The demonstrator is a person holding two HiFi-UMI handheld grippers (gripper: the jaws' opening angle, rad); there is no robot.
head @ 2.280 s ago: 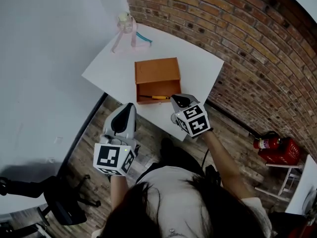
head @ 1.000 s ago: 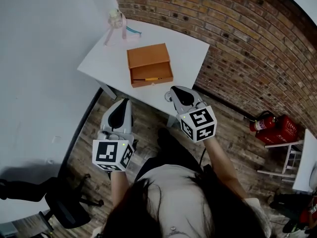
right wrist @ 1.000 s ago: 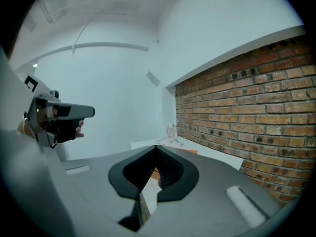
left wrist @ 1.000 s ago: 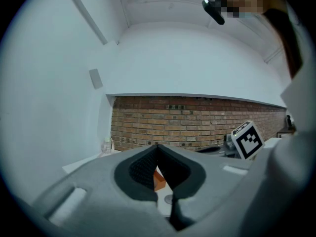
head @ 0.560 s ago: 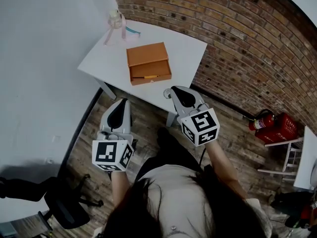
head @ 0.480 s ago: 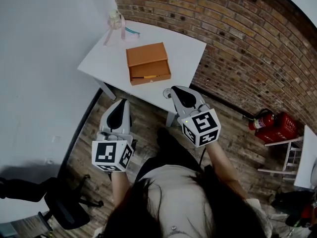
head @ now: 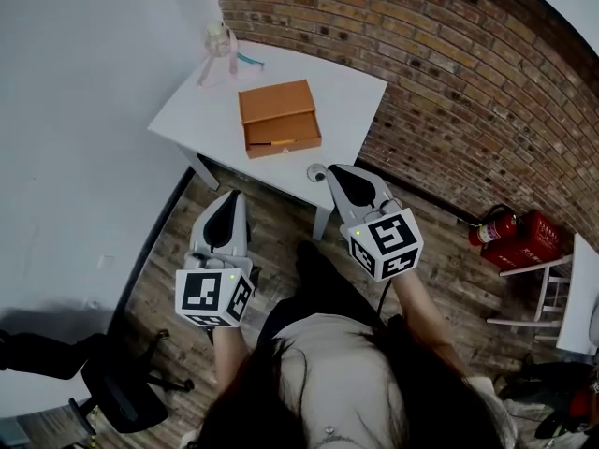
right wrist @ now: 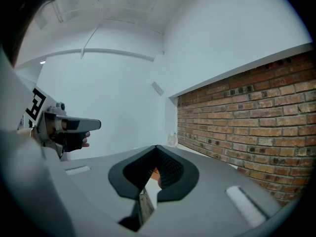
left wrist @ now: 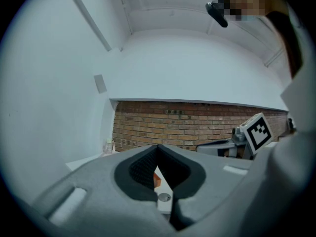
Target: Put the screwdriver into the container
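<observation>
screwdriver (head: pixel 281 142) delivered, by the look of it: its yellow handle lies across the open front compartment of the orange container (head: pixel 277 108), which sits near the middle of the white worktop (head: pixel 351 87). about two seconds ago your right tool (head: pixel 335 172) had its tip at that opening, right beside the screwdriver. now you have drawn it back to the worktop's near edge, next to a small round grey disc (head: pixel 316 171), and the container looks farther off as you step away. your left tool (head: pixel 228 197) hangs lower, over the wooden floor (head: pixel 281 241), apart from the worktop, much as it did before. both tools have their jaws pressed together with nothing between them, as each tool's own view shows; only a sliver of worktop and a speck of orange appear past the tips. judged from this, the placing is done and the release is behind you. what remains, if anything, is to check that the screwdriver rests fully inside and does not overhang the lip, which is too small to tell from here.
</observation>
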